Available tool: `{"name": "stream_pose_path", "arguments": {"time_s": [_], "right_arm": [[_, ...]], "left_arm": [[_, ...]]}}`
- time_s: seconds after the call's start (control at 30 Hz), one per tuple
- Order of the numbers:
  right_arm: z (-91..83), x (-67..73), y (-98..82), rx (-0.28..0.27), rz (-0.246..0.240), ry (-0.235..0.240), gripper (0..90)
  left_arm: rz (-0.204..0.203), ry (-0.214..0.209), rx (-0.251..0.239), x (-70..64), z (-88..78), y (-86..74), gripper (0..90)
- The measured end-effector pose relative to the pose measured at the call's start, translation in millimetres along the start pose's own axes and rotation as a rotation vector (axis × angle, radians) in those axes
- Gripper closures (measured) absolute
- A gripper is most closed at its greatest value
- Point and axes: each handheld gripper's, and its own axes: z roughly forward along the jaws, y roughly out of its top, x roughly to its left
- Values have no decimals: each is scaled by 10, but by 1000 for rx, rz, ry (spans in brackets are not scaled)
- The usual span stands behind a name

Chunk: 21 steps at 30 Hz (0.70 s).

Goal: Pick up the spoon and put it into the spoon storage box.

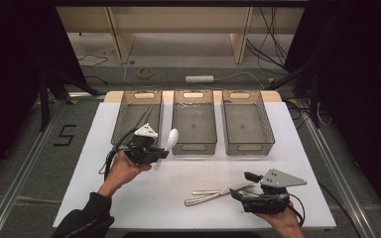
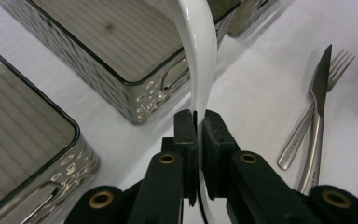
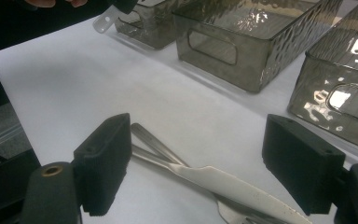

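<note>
My left gripper (image 1: 161, 153) is shut on the handle of a white plastic spoon (image 1: 172, 136), held above the table just in front of the left bin (image 1: 136, 116) and middle bin (image 1: 194, 124). In the left gripper view the jaws (image 2: 196, 122) pinch the spoon (image 2: 199, 60), which curves up over a corner of a bin (image 2: 121, 51). A steel knife (image 1: 230, 189) and fork (image 1: 206, 199) lie crossed at the front right. My right gripper (image 1: 241, 186) stands open beside them. In the right gripper view the knife (image 3: 235, 185) lies between its wide-apart jaws (image 3: 203, 158).
Three translucent grey bins stand in a row at the back of the white table (image 1: 178, 183), the third (image 1: 245, 124) at the right; they look to hold nothing. The knife and fork (image 2: 320, 98) show at the right of the left gripper view. Cables and a power strip lie on the floor beyond.
</note>
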Motion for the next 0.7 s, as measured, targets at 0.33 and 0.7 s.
{"name": "stream_pose_path", "arguments": {"time_s": [0.33, 0.7], "right_arm": [[9, 0, 0, -1, 4, 2, 249], [8, 6, 0, -3, 1, -1, 246]], "left_arm": [[-32, 23, -48, 77, 16, 87, 852], [-72, 35, -77, 155, 74, 194, 851]]}}
